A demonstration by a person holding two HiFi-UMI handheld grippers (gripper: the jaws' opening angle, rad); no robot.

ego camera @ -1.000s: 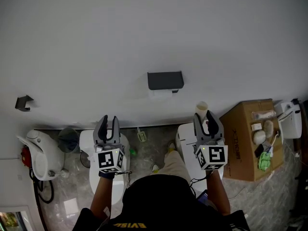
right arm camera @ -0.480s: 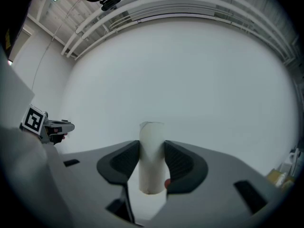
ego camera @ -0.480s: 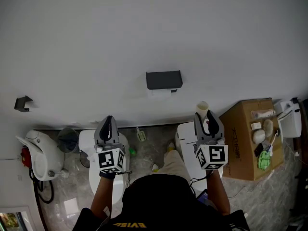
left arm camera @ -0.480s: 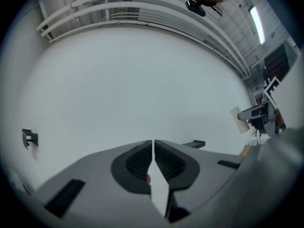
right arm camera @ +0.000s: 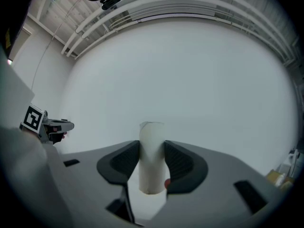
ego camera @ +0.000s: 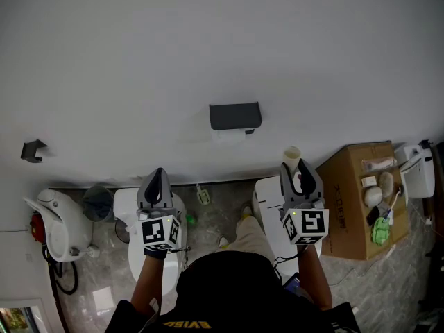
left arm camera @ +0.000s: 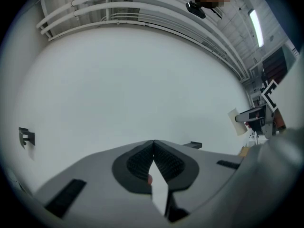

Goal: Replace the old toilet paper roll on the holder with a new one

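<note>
Wall holder (ego camera: 236, 116): dark cover, something white just beneath it, whether a roll I cannot tell. Cardboard tube (right arm camera: 152, 148): below and right of holder, well apart, upright, pinched by right gripper (ego camera: 300, 174). Left gripper (ego camera: 157, 179): below and left of holder, jaws pressed together, nothing between. Status, judged: spent core apparently off; new roll not seen in either gripper, fitting unconfirmed.

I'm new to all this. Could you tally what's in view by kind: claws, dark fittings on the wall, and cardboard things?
Claws: 2, the left claw and the right claw
Dark wall fittings: 2, the holder and the bracket
Cardboard things: 2, the tube in the right claw and the box
Total: 6
</note>
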